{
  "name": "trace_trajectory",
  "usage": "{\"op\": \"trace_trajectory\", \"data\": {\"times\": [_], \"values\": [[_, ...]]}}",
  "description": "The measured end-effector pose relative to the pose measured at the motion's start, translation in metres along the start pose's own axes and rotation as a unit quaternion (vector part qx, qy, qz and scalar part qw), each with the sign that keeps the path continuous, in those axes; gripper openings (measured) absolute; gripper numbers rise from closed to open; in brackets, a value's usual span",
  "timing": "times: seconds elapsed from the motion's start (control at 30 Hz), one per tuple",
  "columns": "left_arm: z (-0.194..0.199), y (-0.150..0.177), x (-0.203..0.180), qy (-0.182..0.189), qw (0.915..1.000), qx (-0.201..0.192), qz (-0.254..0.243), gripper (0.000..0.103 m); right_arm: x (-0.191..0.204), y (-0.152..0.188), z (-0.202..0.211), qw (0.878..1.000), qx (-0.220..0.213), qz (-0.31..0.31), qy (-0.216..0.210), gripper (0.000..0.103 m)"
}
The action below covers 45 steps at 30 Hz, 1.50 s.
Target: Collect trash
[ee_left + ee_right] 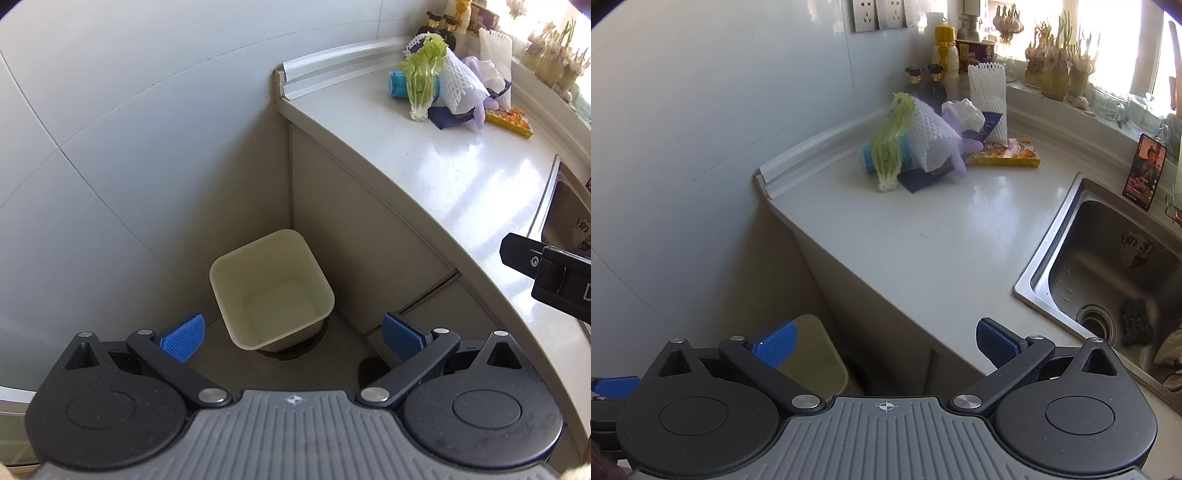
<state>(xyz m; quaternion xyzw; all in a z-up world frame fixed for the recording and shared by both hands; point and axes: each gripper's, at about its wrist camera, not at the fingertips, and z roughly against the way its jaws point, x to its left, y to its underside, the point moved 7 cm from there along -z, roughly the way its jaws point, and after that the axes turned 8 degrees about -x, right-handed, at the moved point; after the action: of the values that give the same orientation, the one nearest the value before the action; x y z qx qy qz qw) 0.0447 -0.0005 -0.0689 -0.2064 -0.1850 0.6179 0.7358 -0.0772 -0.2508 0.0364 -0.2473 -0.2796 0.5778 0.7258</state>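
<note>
The trash sits in a loose heap at the back of the white counter (923, 229), at about twelve o'clock in the right wrist view and at two o'clock in the left one. In it, a limp pale-green cabbage leaf (892, 147) drapes over a blue roll (866, 157), touching a white foam fruit net (929, 136) that leans over a dark blue wrapper (916, 181); a lilac glove (958, 155) and a crumpled white tissue (964, 110) lie just behind, and a flat yellow box (1008, 153) lies at the heap's three o'clock side. A second foam net (988, 99) stands upright behind the box. On the floor in the corner between wall and cabinet stands a cream square bin (273, 288), with nothing visible inside it, at twelve o'clock from the left gripper (291, 336), whose blue-padded jaws are spread wide and hold nothing. The right gripper (886, 341) hangs over the counter's front edge, jaws likewise wide apart and bare. A steel sink (1108, 280) lies at three o'clock, with a phone (1145, 171) propped behind it. Bottles (925, 85) and sprouting garlic (1056, 66) line the back ledge by the window.
</note>
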Motion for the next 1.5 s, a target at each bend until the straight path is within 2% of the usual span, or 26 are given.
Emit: {"op": "trace_trajectory", "data": {"times": [0.33,0.6,0.73,0.83,0.9,1.07,1.2,1.3,1.5], "values": [[-0.008,-0.004,-0.003,0.006,1.0000,0.002,0.001,0.102,-0.004,-0.003,-0.010,1.000,0.008,-0.006,0.001,0.103],[-0.015,-0.029,-0.012,0.005,0.9997,-0.024,-0.005,0.102,-0.017,-0.030,-0.023,1.000,-0.017,0.015,0.016,0.103],[-0.021,-0.040,-0.021,0.015,0.9995,-0.028,-0.003,0.102,-0.034,-0.048,-0.036,0.999,-0.028,0.009,0.021,0.103],[-0.027,-0.052,-0.029,0.044,0.9985,-0.031,0.012,0.102,-0.047,-0.061,-0.046,0.999,-0.043,0.010,0.020,0.103],[-0.031,-0.061,-0.035,0.065,0.9969,-0.037,0.026,0.102,-0.053,-0.070,-0.053,0.998,-0.056,0.016,0.006,0.103],[-0.047,-0.083,-0.049,0.080,0.9951,-0.049,0.030,0.102,-0.067,-0.093,-0.074,0.995,-0.087,0.027,-0.029,0.103],[-0.067,-0.100,-0.061,0.096,0.9927,-0.063,0.038,0.099,-0.079,-0.106,-0.099,0.993,-0.094,0.010,-0.073,0.103],[-0.077,-0.115,-0.069,0.104,0.9900,-0.086,0.038,0.098,-0.086,-0.115,-0.120,0.991,-0.095,0.007,-0.094,0.103],[-0.097,-0.149,-0.090,0.144,0.9794,-0.137,0.037,0.098,-0.098,-0.144,-0.148,0.982,-0.125,0.022,-0.142,0.103]]}}
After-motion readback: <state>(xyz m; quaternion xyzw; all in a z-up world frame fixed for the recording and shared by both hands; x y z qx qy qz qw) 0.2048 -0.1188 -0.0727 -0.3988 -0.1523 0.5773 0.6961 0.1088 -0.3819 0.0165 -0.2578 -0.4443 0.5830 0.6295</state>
